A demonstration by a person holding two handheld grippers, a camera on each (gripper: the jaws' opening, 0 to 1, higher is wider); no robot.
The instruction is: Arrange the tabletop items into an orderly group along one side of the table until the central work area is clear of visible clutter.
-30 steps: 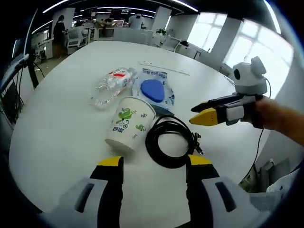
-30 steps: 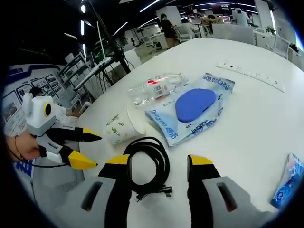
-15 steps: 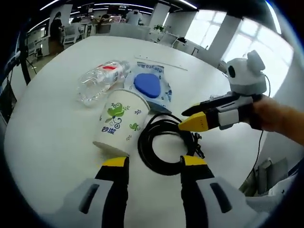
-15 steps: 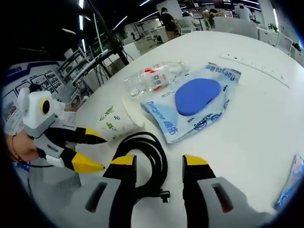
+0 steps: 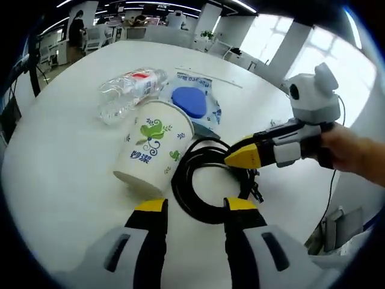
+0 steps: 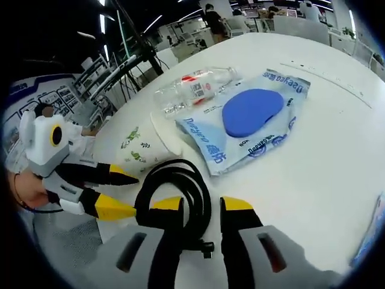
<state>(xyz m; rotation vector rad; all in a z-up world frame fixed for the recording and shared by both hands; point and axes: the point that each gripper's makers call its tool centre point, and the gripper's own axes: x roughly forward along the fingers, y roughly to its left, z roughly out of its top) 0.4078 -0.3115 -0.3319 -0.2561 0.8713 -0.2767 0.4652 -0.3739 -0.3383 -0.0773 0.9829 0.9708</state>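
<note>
Left gripper view: coiled black cable (image 5: 204, 180) beside tipped paper cup (image 5: 151, 153) on white table (image 5: 54, 162), office behind; both grippers' jaws stand narrowly apart, empty.

Left gripper view: the paper cup (image 5: 153, 153) covers the near edge of the blue-and-white pouch (image 5: 194, 105) and one end of the plastic bottle (image 5: 127, 94). The right gripper (image 5: 242, 156) overlaps part of the coiled black cable (image 5: 201, 180), hiding its far loop; whether those yellow tips touch the cable cannot be told. The thin white strip (image 5: 209, 77) beyond the pouch is too small to identify.

Right gripper view: the paper cup (image 6: 139, 150) is partly hidden by the cable (image 6: 175, 188) and the left gripper (image 6: 117, 189). Print on the bottle (image 6: 191, 89) label is too blurred to read.
</note>
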